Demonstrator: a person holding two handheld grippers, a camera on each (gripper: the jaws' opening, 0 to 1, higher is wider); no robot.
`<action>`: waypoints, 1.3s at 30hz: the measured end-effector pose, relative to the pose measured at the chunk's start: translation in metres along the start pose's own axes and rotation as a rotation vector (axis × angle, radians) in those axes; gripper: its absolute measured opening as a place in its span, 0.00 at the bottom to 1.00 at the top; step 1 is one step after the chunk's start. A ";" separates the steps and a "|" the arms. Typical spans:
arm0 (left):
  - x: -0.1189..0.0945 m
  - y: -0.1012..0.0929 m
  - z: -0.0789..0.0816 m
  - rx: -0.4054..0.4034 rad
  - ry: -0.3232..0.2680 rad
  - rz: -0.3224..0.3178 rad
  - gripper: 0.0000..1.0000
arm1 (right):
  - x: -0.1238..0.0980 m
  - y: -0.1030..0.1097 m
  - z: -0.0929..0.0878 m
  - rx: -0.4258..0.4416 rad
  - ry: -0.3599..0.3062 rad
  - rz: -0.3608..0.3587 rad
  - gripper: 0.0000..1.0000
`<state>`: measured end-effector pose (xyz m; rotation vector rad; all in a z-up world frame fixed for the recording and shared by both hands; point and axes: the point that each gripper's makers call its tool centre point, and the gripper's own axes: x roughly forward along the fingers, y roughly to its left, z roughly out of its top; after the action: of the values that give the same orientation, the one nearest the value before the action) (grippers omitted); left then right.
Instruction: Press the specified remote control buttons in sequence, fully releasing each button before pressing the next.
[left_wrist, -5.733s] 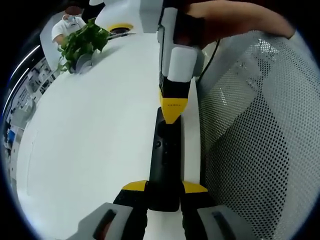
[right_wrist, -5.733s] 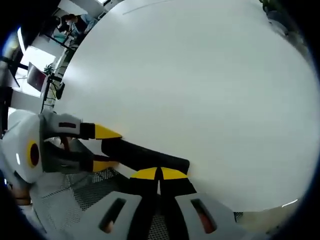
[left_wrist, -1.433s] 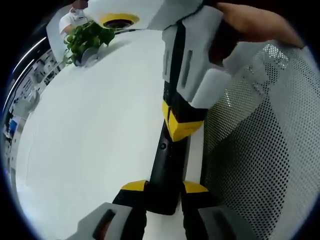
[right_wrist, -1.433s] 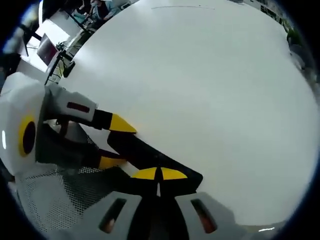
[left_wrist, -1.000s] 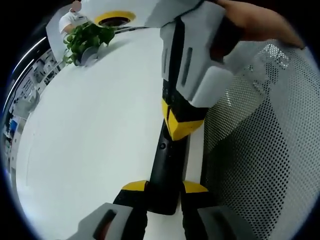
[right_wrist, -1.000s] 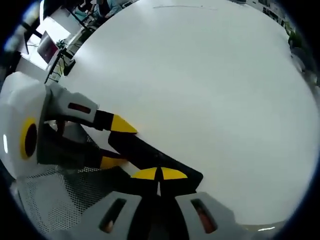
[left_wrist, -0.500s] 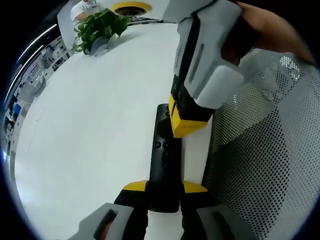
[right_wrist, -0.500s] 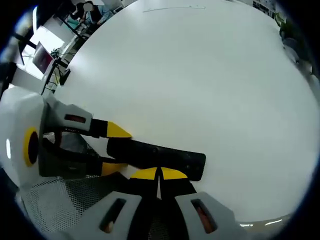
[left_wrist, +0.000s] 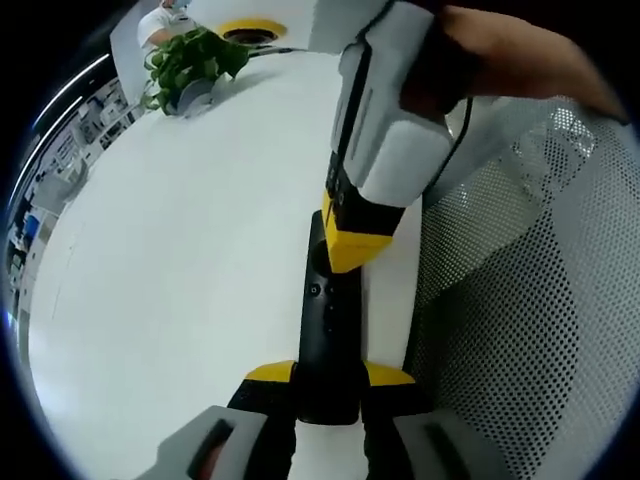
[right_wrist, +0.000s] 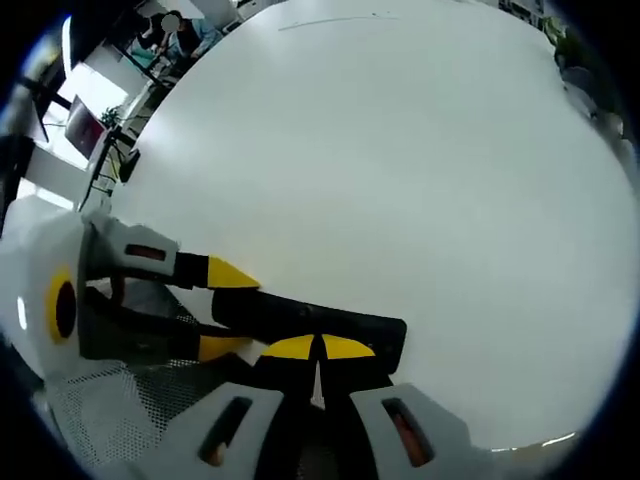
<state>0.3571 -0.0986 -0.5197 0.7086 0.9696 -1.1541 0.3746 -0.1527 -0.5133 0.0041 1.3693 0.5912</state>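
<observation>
A: At the lower middle of the left gripper view, the left gripper (left_wrist: 330, 375) is clamped on the near end of the black remote (left_wrist: 328, 330), which runs straight up the frame over the white counter (left_wrist: 180, 260)

B: And the right gripper (left_wrist: 352, 250)?

A: Jaws together, tip down on the remote's upper half, near the small round button (left_wrist: 315, 291); a press looks underway

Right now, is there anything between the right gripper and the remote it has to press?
Nothing visible. The right gripper, jaws shut, comes down over the far half of the black remote, while the left gripper clamps its near end on the white table.
</observation>
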 end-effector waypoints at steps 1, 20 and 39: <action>0.000 0.000 0.000 0.003 0.000 0.000 0.24 | 0.000 0.001 -0.001 -0.008 0.003 0.002 0.00; -0.001 0.001 0.000 0.045 -0.053 -0.007 0.24 | 0.000 -0.001 0.000 0.031 -0.019 0.005 0.00; -0.001 0.002 0.000 0.092 -0.075 -0.020 0.24 | -0.003 -0.006 -0.014 0.111 0.042 0.009 0.00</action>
<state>0.3586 -0.0981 -0.5190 0.7255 0.8661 -1.2406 0.3645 -0.1639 -0.5157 0.0878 1.4426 0.5252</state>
